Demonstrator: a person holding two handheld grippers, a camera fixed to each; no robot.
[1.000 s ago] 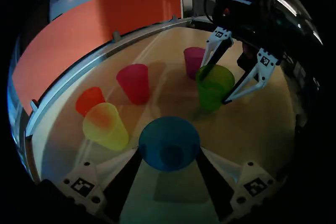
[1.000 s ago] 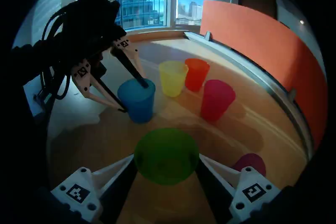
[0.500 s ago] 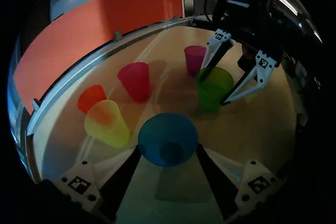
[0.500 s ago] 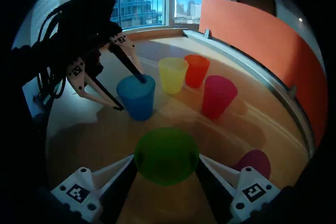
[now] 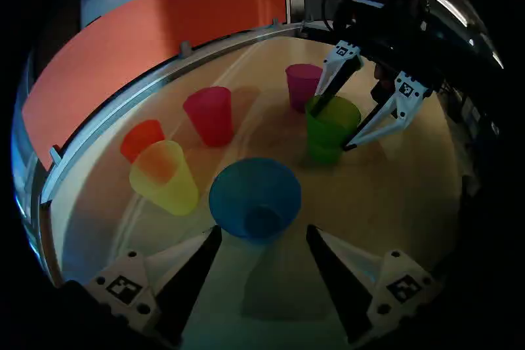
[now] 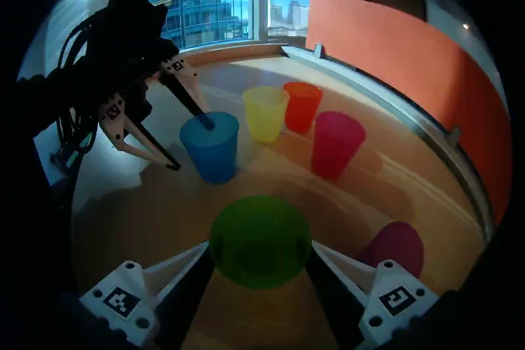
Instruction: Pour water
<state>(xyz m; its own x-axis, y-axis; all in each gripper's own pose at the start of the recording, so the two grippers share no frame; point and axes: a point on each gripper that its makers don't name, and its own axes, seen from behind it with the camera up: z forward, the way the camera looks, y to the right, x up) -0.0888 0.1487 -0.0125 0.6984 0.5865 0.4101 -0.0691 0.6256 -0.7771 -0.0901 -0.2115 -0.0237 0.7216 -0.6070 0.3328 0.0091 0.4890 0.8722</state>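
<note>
Green cup (image 6: 260,238) stands upright between my right hand-held gripper (image 6: 259,248), grip uncertain, ready for pouring; my left hand-held gripper (image 5: 262,230) brackets the blue cup (image 5: 254,197), unclenched.

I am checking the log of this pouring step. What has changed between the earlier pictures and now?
The left gripper drew back a little from the blue cup; its open fingertips now reach only the cup's near side. The blue cup itself stands where it was. The right gripper still brackets the green cup; the other cups have not moved.
</note>
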